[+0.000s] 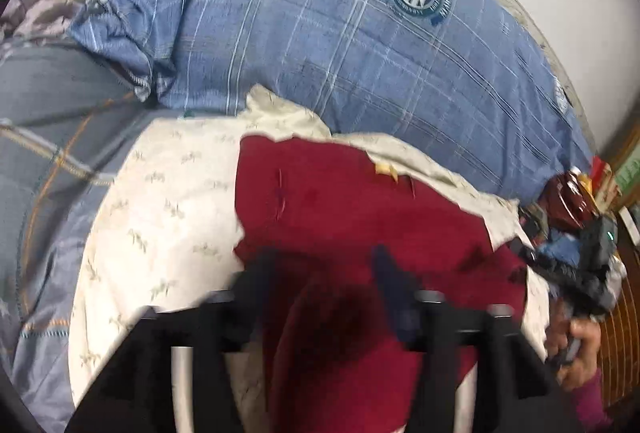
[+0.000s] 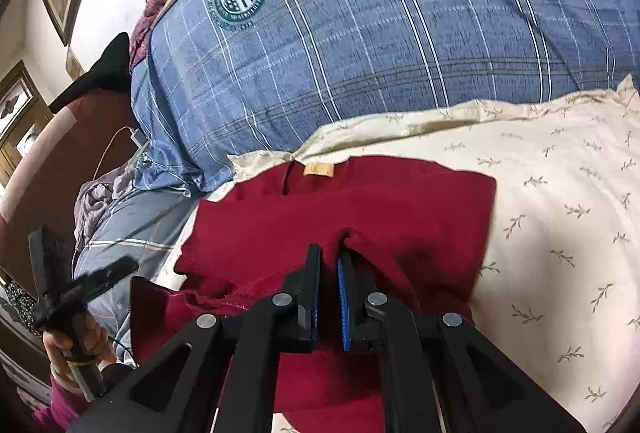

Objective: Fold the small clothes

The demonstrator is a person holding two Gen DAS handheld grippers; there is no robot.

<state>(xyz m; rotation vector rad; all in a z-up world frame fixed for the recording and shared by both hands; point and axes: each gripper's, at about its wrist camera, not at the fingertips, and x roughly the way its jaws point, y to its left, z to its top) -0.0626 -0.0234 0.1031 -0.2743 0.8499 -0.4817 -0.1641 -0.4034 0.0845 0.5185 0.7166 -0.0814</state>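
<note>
A small dark red garment [image 1: 340,205] lies on a cream leaf-print sheet [image 1: 160,201]; it also shows in the right wrist view [image 2: 360,205] with a tan label [image 2: 318,169] at its collar. My left gripper [image 1: 324,265] is open, blurred, hovering over the garment's near part. My right gripper [image 2: 330,261] is shut on a pinched fold of the red garment near its middle. The left gripper also shows at the left of the right wrist view [image 2: 76,265], and the right gripper at the right of the left wrist view [image 1: 576,257].
A big blue plaid duvet [image 1: 340,33] with a round crest lies behind the garment, also in the right wrist view [image 2: 380,13]. A white charger cable [image 2: 124,141] hangs at the bed's side. Cream sheet [image 2: 560,213] extends to the right.
</note>
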